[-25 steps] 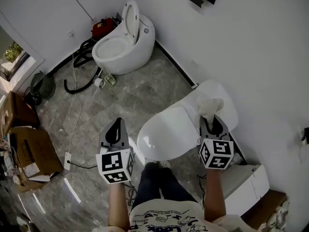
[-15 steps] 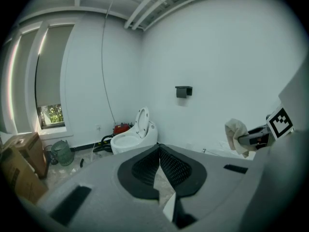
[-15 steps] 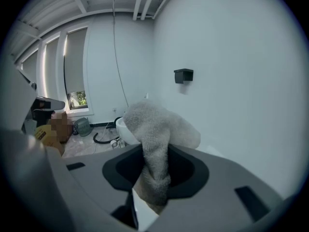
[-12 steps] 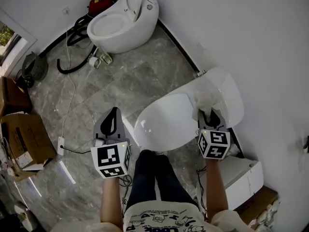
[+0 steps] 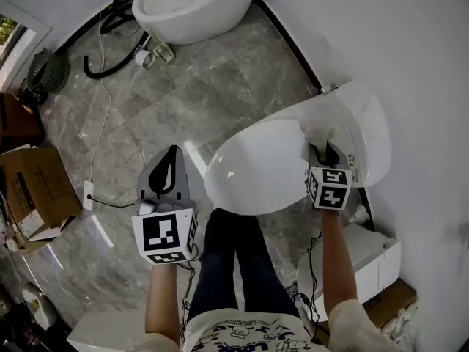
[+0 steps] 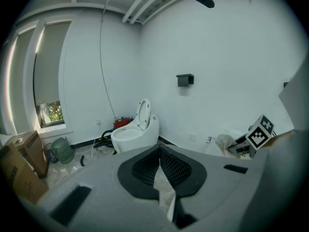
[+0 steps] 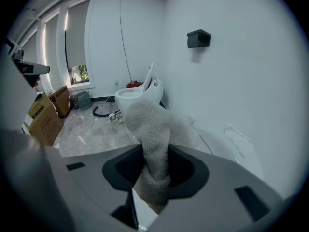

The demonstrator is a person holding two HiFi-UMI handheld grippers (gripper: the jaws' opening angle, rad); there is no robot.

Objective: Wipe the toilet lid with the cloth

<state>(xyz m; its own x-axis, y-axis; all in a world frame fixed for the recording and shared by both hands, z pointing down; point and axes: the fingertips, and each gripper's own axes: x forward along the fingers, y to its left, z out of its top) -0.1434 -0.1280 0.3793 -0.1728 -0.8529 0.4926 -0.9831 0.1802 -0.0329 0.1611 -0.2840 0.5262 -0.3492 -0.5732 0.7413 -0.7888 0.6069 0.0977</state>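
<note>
since the earlier frame the right gripper (image 5: 323,155) has advanced across the toilet lid (image 5: 256,169) toward the wall, carrying the cloth (image 5: 319,133) with it. its jaws are clamped on a bunched fold of the cloth, which rests on the lid's rear right part. the left gripper (image 5: 172,160) hangs over the floor, jaws together, empty. the cloth appears light, soft and limp; grip a thick fold, as here, so that wiping pressure does not pull it free.

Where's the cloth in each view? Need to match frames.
Head view: cloth right of centre, on the toilet lid, in the right gripper.
Left gripper view: cloth far right, mid-height.
Right gripper view: cloth centre, between the jaws.
Shared landmark: the other, open toilet.
</note>
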